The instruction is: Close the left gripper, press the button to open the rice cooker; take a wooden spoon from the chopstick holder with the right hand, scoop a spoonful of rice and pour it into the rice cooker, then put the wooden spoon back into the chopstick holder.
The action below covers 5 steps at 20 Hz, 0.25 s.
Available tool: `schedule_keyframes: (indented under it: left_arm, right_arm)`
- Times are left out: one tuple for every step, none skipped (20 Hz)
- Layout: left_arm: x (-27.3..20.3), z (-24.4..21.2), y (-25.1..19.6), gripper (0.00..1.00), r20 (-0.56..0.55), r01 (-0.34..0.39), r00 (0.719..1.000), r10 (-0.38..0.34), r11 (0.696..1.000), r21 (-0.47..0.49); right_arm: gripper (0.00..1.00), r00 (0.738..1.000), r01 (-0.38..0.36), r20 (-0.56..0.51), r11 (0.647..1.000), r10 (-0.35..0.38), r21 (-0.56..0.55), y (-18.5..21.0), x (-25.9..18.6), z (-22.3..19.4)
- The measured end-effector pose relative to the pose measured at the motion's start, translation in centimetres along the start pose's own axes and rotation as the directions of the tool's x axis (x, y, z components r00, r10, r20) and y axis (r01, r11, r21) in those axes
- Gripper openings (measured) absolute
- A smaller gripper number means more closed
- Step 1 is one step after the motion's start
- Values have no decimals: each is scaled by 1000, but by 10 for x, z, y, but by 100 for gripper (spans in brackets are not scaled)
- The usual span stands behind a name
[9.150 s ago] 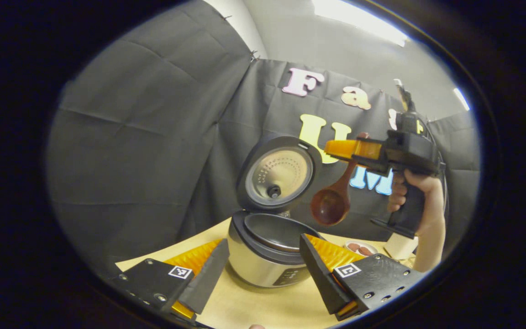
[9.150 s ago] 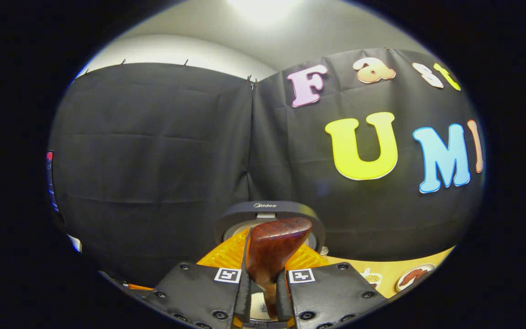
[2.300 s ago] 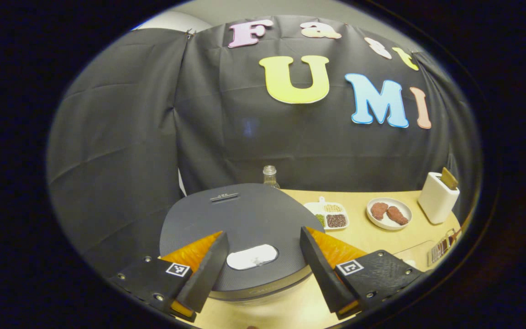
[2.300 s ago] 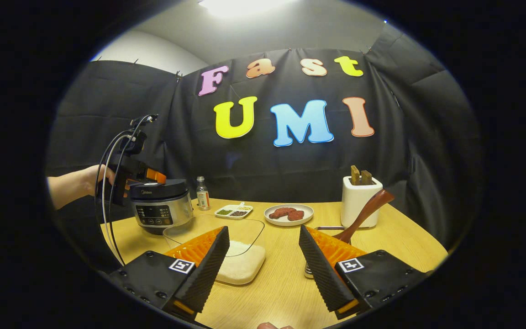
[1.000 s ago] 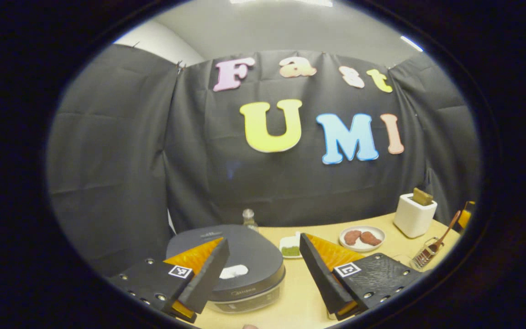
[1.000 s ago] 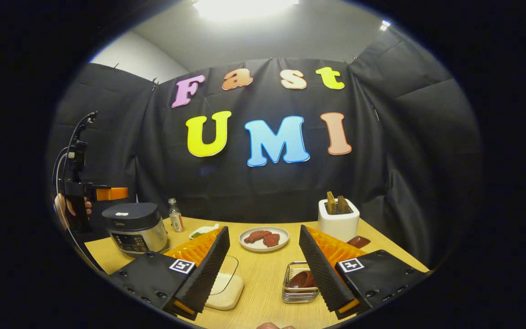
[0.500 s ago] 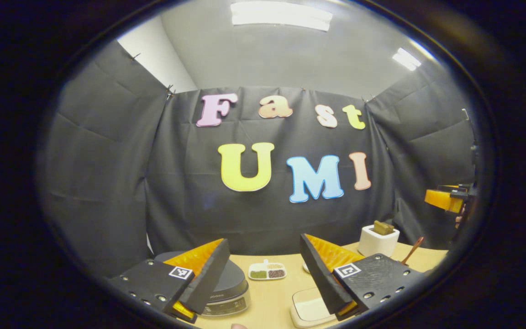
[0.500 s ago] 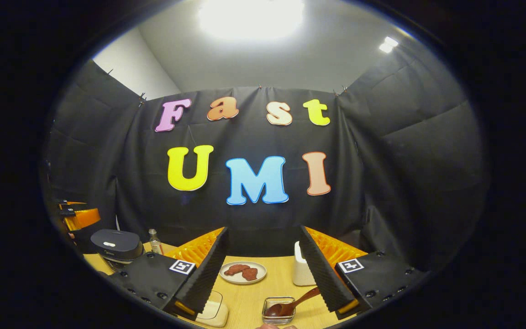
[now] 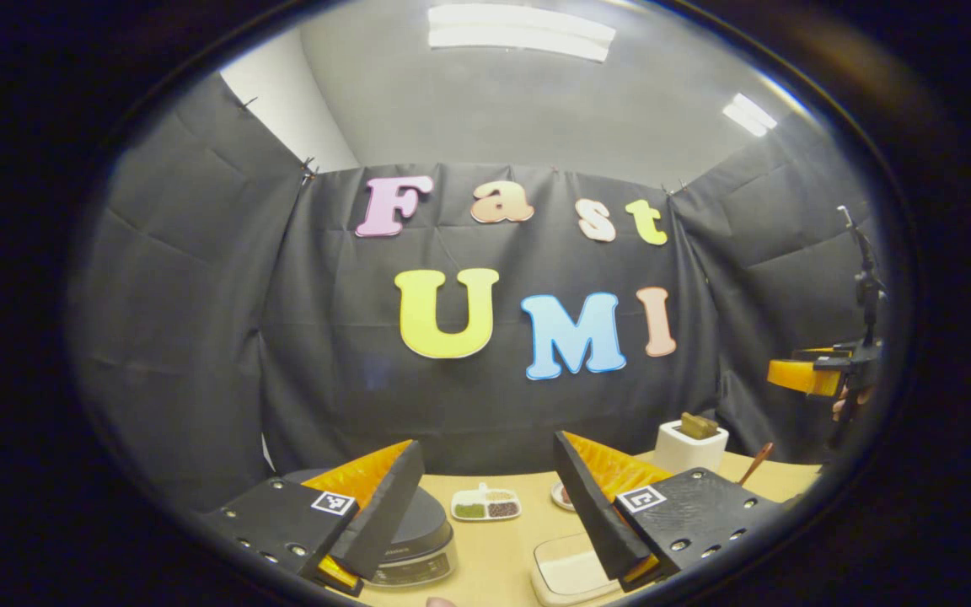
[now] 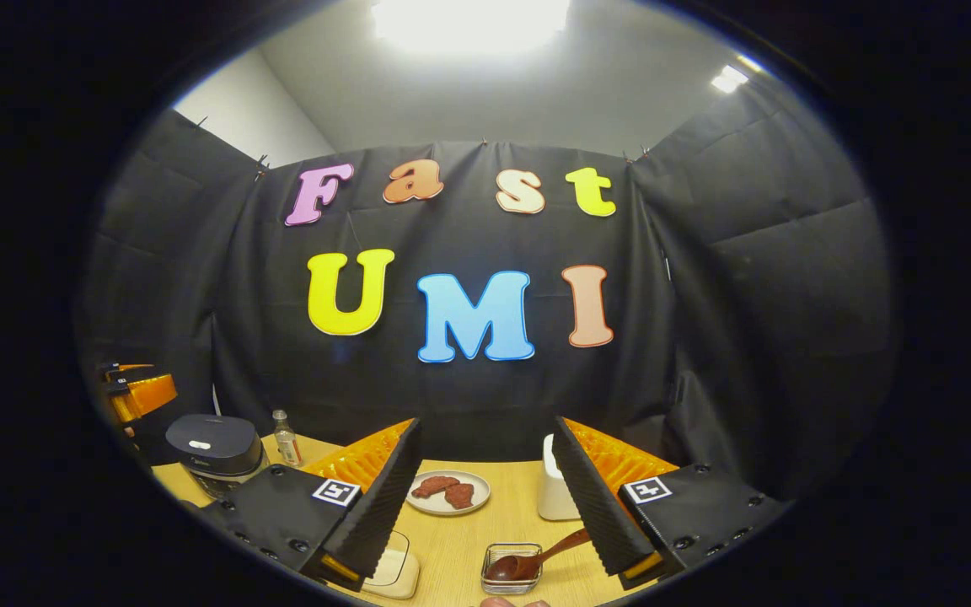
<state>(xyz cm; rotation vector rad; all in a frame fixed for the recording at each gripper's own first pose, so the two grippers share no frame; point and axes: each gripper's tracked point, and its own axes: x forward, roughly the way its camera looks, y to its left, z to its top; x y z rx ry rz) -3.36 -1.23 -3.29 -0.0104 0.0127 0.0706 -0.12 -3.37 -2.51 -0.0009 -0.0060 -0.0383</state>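
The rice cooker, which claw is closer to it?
Left. The left claw hangs just above the rice cooker; the right claw is across the table, over the wooden spoon.

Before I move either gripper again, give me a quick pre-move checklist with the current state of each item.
1. Left gripper empty, jaws open: ok.
2. Right gripper empty, jaws open: ok.
3. Wooden spoon put away: ok, bowl in the metal basket, handle leaning out over the rim.
4. Rice cooker lid: shut, so not ok if more scooping is planned.
5. Rice inside the cooker: cannot tell.
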Motion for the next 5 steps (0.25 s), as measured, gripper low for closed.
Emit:
schedule_keyframes:
  left_arm:
    - [3,-3,5,96,-5,-12,1000,12,1000,11]
    - [6,-6,9,96,-9,-24,1000,24,999,23]
    - [8,-7,12,97,-11,-32,999,32,999,31]
    - [10,-8,13,96,-12,-35,999,35,999,34]
    - [11,-9,13,96,-12,-33,999,33,999,35]
  right_arm:
    - [98,1000,-7,-2,1000,7,-6,3,3,1]
    - [98,1000,-11,-3,1000,11,-12,4,4,0]
    - [98,1000,-20,-6,1000,19,-18,7,5,-1]
    - [98,1000,-27,-11,999,27,-24,9,5,-2]
    - [98,999,-29,-17,999,28,-29,9,4,-5]
